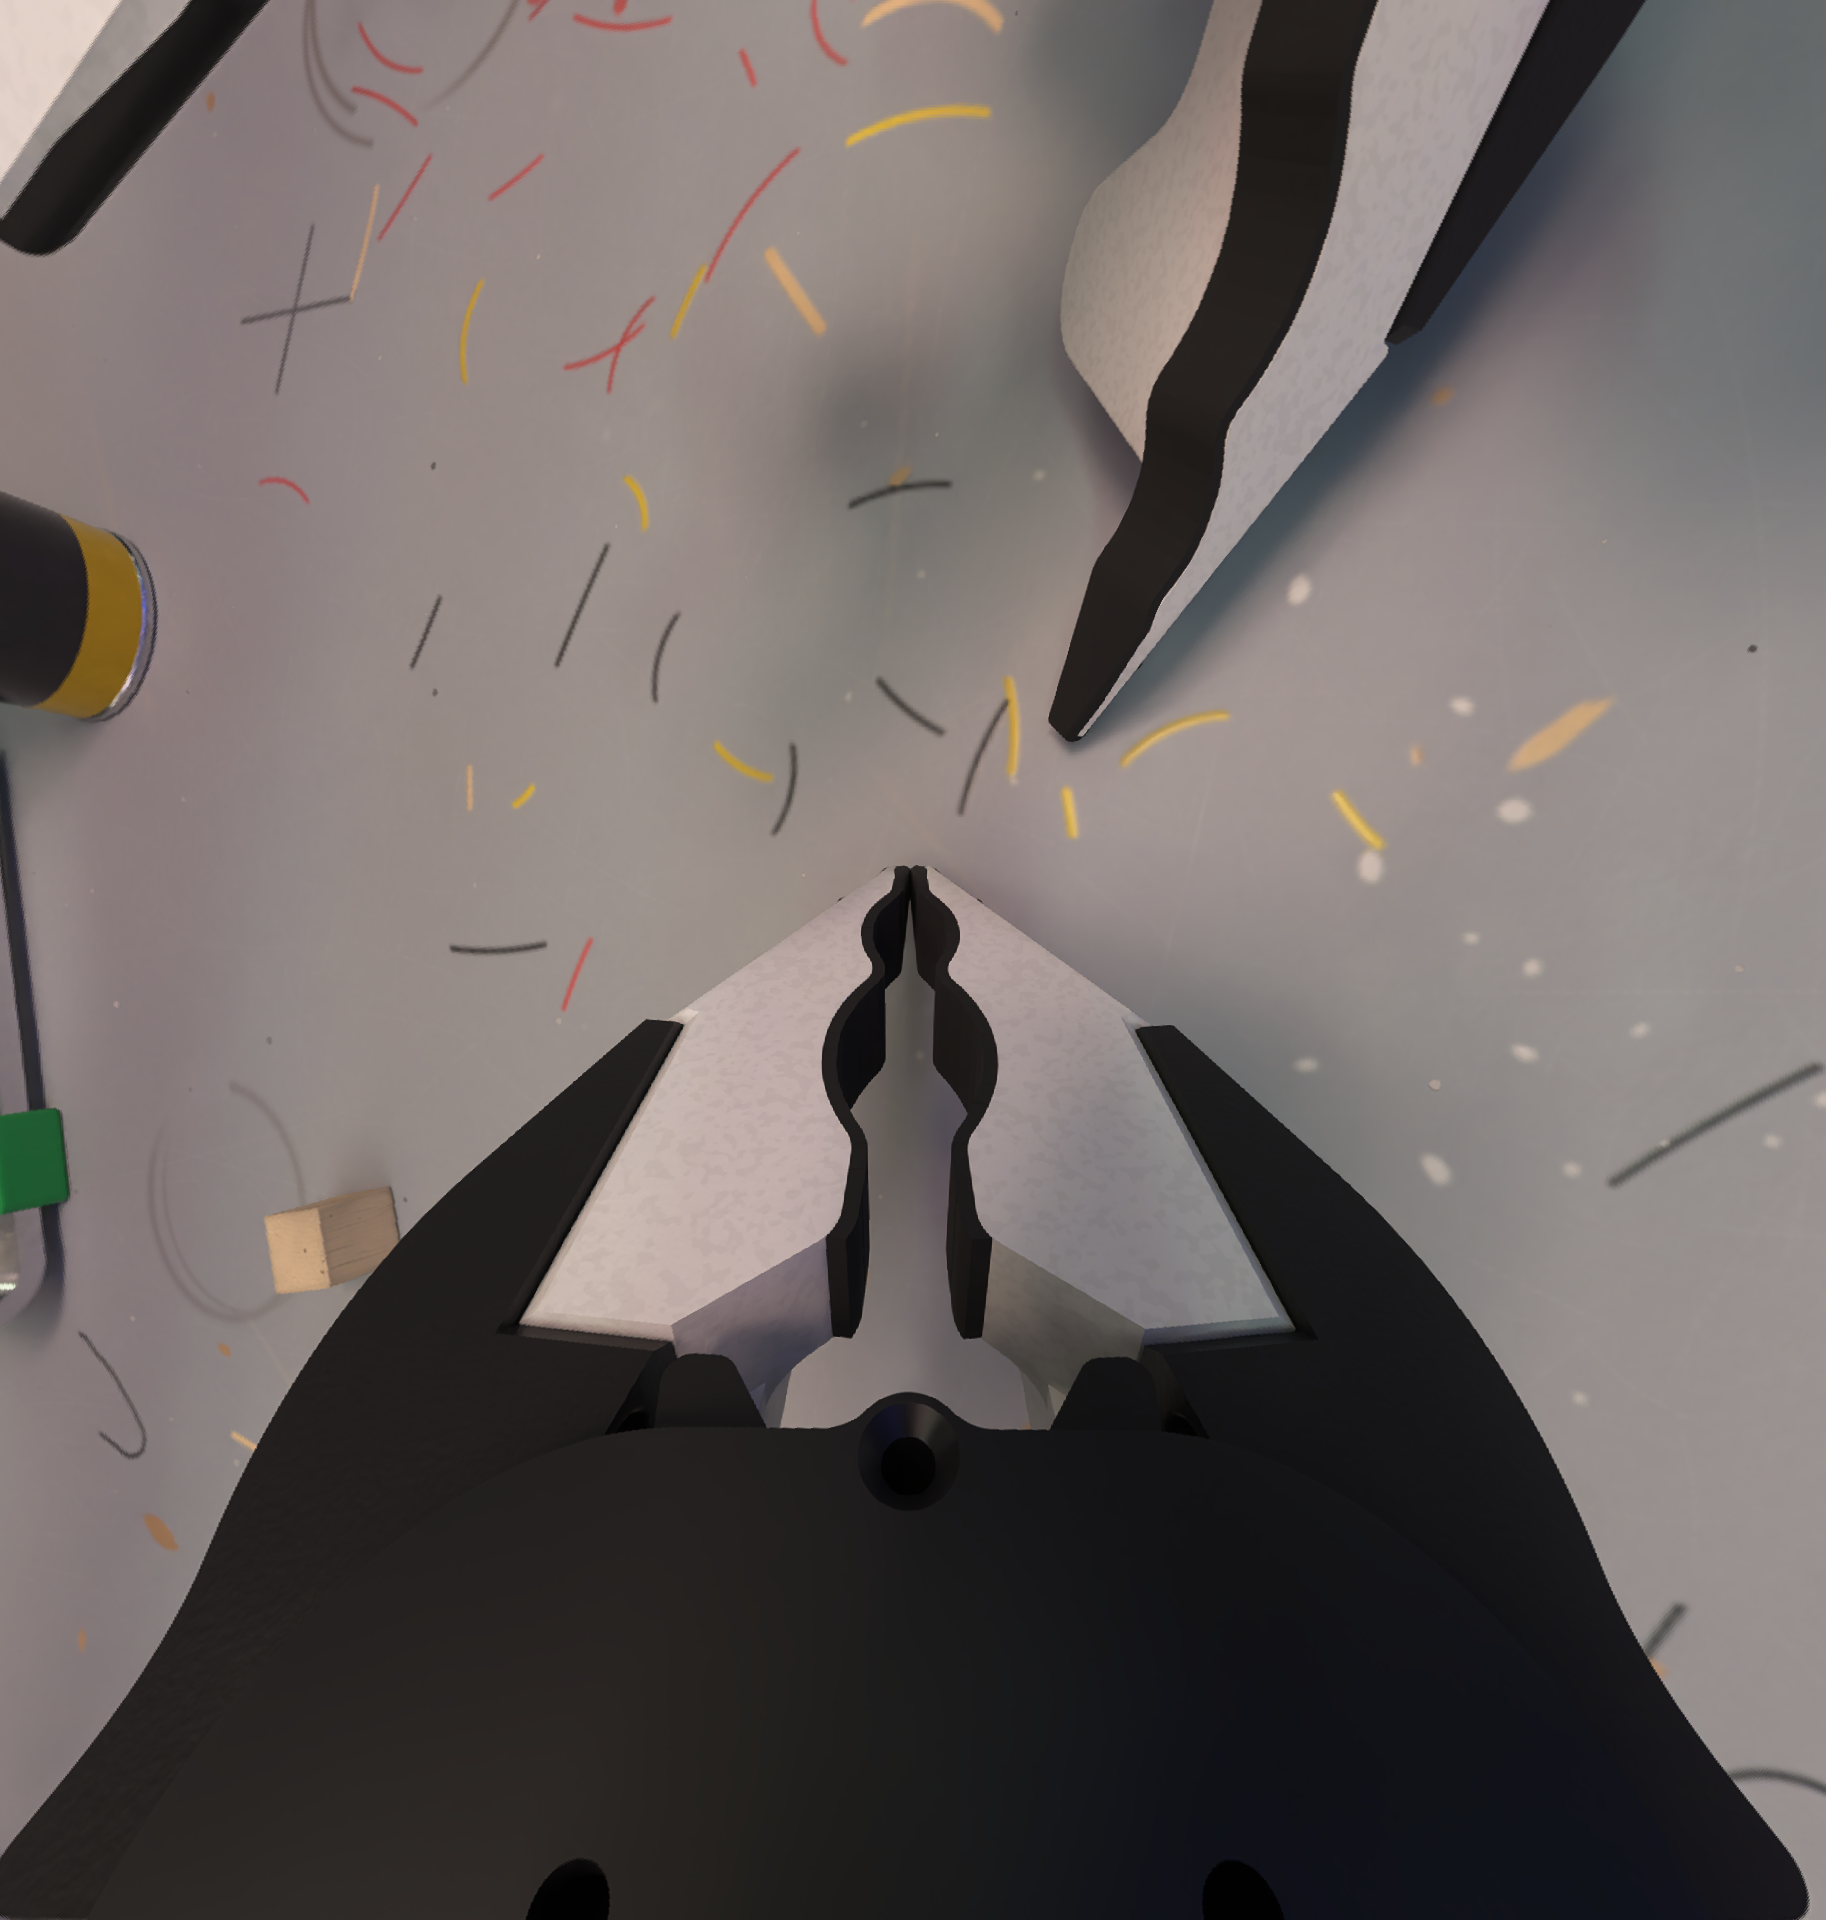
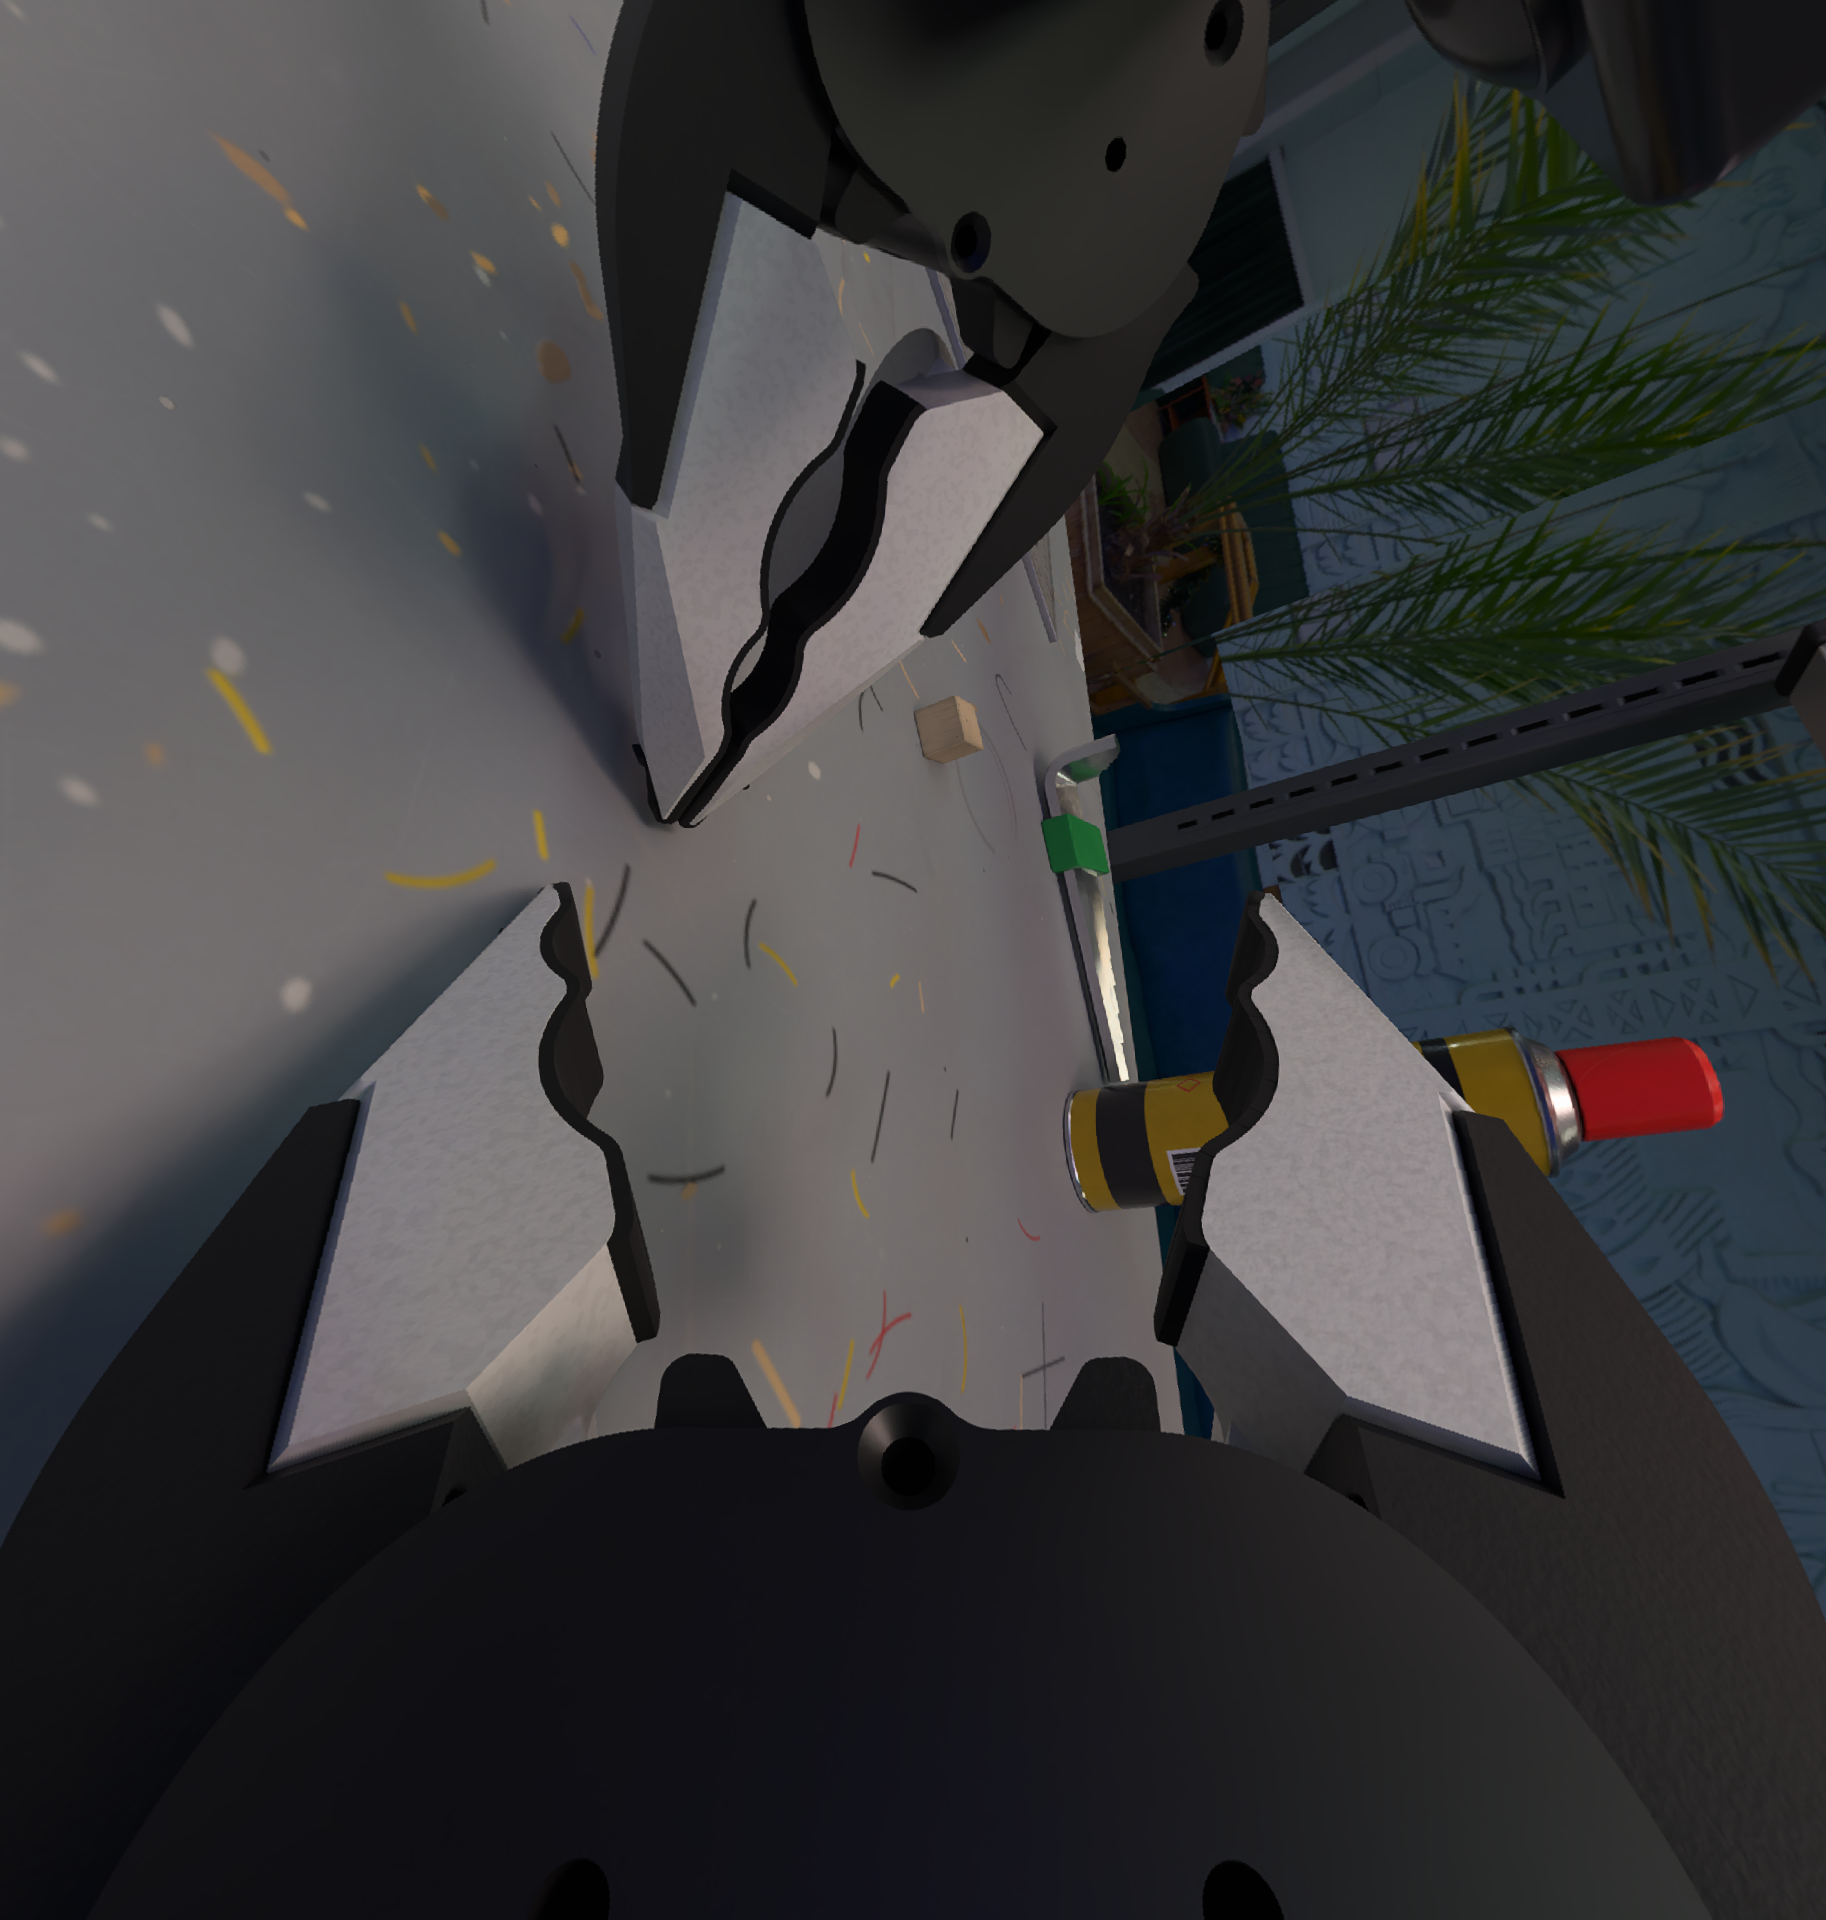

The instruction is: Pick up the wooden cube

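The wooden cube [image 1: 332,1236] is a small pale block on the grey table [image 1: 1511,935], low and to the left of my left gripper [image 1: 909,873]. That gripper is shut with nothing between its fingers, tips close to the tabletop. In the right wrist view the cube [image 2: 947,730] lies beyond my right gripper [image 2: 909,899], which is open and empty. The left gripper [image 2: 680,816] points down in front of it, shut. One right finger [image 1: 1200,468] shows at the upper right of the left wrist view.
A yellow and black spray can [image 2: 1127,1143] with a red cap [image 2: 1636,1086] lies at the table edge; it also shows in the left wrist view [image 1: 47,603]. A green block [image 2: 1073,844] sits on a metal tray [image 2: 1096,966] near the cube. Coloured scribbles mark the table.
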`<state>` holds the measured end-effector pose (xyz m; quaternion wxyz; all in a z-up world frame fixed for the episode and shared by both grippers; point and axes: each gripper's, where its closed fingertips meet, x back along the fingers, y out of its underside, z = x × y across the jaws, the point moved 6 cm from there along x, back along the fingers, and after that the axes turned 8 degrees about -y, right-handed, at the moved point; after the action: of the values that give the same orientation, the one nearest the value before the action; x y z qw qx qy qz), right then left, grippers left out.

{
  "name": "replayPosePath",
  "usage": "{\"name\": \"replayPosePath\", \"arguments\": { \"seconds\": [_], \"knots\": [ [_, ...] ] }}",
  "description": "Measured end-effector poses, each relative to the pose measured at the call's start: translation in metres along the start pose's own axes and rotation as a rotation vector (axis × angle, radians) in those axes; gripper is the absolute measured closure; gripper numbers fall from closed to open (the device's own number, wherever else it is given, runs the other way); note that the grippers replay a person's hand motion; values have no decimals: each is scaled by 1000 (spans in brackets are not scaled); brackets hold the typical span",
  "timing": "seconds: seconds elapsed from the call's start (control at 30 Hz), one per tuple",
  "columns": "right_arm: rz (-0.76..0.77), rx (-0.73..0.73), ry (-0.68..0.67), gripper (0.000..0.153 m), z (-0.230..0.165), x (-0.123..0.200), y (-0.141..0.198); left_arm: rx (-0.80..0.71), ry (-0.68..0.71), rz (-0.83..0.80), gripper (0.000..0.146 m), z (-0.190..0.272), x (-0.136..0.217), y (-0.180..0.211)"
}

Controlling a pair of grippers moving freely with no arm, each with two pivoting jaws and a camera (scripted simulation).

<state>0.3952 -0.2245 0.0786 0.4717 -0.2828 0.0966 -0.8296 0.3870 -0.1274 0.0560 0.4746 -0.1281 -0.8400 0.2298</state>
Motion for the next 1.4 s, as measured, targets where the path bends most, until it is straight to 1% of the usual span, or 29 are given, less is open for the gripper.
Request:
{"name": "replayPosePath", "arguments": {
  "seconds": [0.2, 0.3, 0.4, 0.47, 0.53, 0.63, 0.73, 0.8, 0.87, 0.97, 1.07, 1.17, 1.23, 1.33, 1.4],
  "knots": [
    [9, -5, -1, 30, 0, -1, -1, -70, -13, -2, 146, 0, 1, -1],
    [6, 0, 0, 30, 0, -1, -1, -43, -23, 49, 146, -2, 8, -3],
    [1, -5, -2, 30, 0, 0, 1, 17, -34, 66, 146, -6, 25, 4],
    [-2, -4, -2, 30, 0, 1, 2, 62, -49, 62, 146, -10, 40, 15],
    [-4, 0, -4, 30, 0, 1, 1, 140, -86, 62, 146, -16, 52, 31],
    [-6, 15, -4, 31, 0, 1, -1, 290, -186, 47, 145, -33, 64, 59],
    [-15, 43, -1, 31, -1, 1, -5, 430, -287, -1, 130, -51, 68, 78],
    [-26, 66, 2, 31, -1, 1, -6, 466, -283, -2, 121, -61, 64, 82],
    [-35, 74, 5, 31, -1, 0, -6, 468, -268, -13, 115, -73, 55, 86],
    [-37, 67, 7, 31, -1, 0, -4, 451, -235, -34, 111, -95, 39, 89],
    [-41, 64, 8, 31, 0, 0, -2, 326, -163, -35, 104, -115, 20, 89],
    [-40, 61, 8, 31, 0, 0, -2, 203, -114, -103, 92, -130, 4, 92],
    [-42, 65, 8, 31, 0, 1, -1, 168, -90, -103, 92, -138, -4, 92],
    [-38, 64, 7, 31, 0, 1, -1, 197, -8, -87, 94, -146, -12, 93],
    [-38, 65, 7, 31, 0, 1, -1, 213, 16, -103, 96, -152, -15, 94]
  ]
}}
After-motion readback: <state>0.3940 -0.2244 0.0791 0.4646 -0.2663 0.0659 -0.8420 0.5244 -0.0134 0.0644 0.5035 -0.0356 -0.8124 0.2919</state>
